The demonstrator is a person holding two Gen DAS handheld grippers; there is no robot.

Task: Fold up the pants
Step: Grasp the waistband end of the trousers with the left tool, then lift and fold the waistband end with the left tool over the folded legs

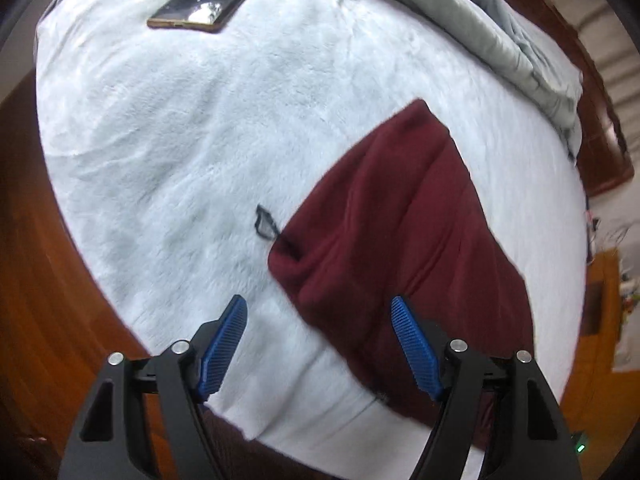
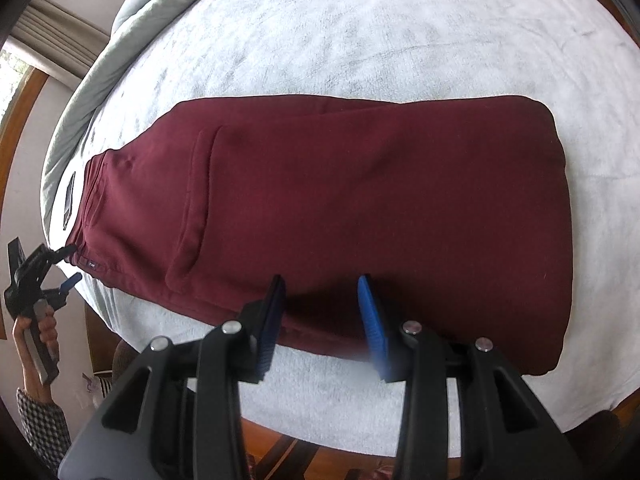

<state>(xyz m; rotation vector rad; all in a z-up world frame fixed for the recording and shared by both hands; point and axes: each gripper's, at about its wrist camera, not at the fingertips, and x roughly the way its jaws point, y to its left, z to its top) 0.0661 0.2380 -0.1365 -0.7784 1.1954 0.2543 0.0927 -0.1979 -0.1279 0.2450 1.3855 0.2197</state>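
Note:
Dark red pants (image 2: 340,200) lie folded lengthwise on a pale fluffy blanket (image 2: 360,32), waistband to the left and folded end to the right. In the left wrist view the pants (image 1: 400,240) lie right of centre with a black drawstring (image 1: 264,222) sticking out at the waistband. My left gripper (image 1: 318,306) is open and empty, just above the waistband corner. It also shows at the far left of the right wrist view (image 2: 66,268). My right gripper (image 2: 322,280) is open and empty over the near edge of the pants.
A dark phone (image 1: 204,2) lies on the blanket at the far left. A grey duvet (image 1: 520,40) is bunched along the far side. The wooden bed frame (image 1: 600,120) edges the blanket, and wooden floor (image 1: 40,280) lies beyond.

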